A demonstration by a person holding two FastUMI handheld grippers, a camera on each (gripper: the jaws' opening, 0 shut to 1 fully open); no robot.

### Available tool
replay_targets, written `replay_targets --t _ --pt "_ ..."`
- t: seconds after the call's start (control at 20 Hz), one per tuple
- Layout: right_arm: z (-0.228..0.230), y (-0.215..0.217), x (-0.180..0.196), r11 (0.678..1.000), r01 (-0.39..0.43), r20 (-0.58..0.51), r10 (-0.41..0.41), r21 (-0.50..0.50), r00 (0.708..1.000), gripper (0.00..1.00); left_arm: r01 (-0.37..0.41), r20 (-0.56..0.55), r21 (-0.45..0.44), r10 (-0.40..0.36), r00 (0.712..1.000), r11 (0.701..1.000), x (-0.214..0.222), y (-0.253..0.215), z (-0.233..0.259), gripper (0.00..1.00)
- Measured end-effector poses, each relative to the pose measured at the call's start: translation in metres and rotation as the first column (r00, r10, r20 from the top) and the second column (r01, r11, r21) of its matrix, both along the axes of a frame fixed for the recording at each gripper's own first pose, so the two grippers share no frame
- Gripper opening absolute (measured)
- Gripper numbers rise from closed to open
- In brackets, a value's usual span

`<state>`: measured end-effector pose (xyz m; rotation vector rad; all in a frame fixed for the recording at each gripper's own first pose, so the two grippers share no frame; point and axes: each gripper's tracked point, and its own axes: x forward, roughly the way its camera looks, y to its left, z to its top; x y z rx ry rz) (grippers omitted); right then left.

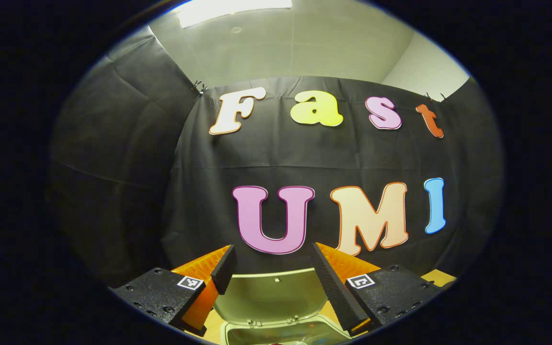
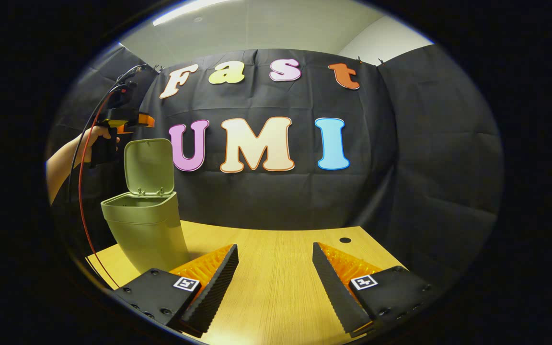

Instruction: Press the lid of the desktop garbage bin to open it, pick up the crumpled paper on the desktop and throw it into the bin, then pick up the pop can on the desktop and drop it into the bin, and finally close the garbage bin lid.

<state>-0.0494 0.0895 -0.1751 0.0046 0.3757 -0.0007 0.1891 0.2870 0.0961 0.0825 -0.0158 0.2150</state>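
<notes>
The left gripper (image 2: pixel 149 120) is held high by a hand (image 2: pixel 95 143), just above the raised lid (image 2: pixel 149 165) of the olive plastic bin (image 2: pixel 145 225) on the wooden desktop (image 2: pixel 276 268). Its fingers are seen spread and empty. The right gripper (image 2: pixel 275 280) is held low over bare wood, fingers parted, nothing held; ridged pads (image 2: pixel 213 287) are visible.

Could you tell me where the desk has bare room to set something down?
The desk is bare from the garbage bin rightward to the small hole by the back cloth, including ahead of the open right hand-held gripper. It is crowded around the bin, where the left hand-held gripper hangs above its raised lid.
</notes>
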Motion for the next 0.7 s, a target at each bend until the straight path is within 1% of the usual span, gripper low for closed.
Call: replay_targets --t 0.05,0.1,0.15,0.3,0.4,0.45,0.5,0.55,0.7 --pt "0.0 0.0 0.001 1.0 0.009 -0.002 -0.009 0.003 1.0 0.99 -0.009 -0.019 -0.012 0.009 1.0 1.0 0.005 0.005 -0.005 0.92" --pt "-0.001 0.0 0.003 1.0 0.015 -0.003 -0.015 0.003 1.0 0.99 -0.017 -0.036 -0.013 0.017 0.999 1.0 0.007 0.009 -0.01 0.93" --pt "-0.001 0.0 0.005 1.0 0.02 -0.004 -0.02 -0.002 1.0 0.98 -0.024 -0.05 -0.006 0.024 0.998 1.0 0.011 0.013 -0.015 0.92" --pt "0.0 0.002 0.006 1.0 0.017 0.001 -0.017 -0.009 1.0 0.98 -0.021 -0.101 0.008 0.022 0.995 1.0 0.016 0.016 -0.03 0.93" --pt "-0.002 0.004 0.004 1.0 0.005 -0.009 -0.005 -0.009 1.0 0.98 -0.017 -0.12 -0.016 0.015 0.993 1.0 0.016 0.015 -0.036 0.92" --pt "0.0 0.004 0.003 1.0 0.0 -0.009 0.0 -0.009 1.0 0.99 -0.021 -0.118 -0.01 0.02 0.993 1.0 0.015 0.017 -0.035 0.92" --pt "0.001 0.004 0.003 1.0 -0.006 -0.008 0.006 -0.008 1.0 0.99 -0.018 -0.121 -0.016 0.016 0.992 1.0 0.011 0.016 -0.037 0.95" --pt "0.003 0.004 0.003 1.0 -0.015 -0.008 0.015 -0.004 1.0 0.99 -0.017 -0.123 -0.017 0.014 0.992 1.0 0.008 0.014 -0.036 0.92" --pt "0.013 0.001 0.004 0.999 -0.048 0.01 0.048 0.002 0.999 0.99 -0.02 -0.126 -0.012 0.018 0.992 1.0 -0.01 0.004 -0.038 0.94"
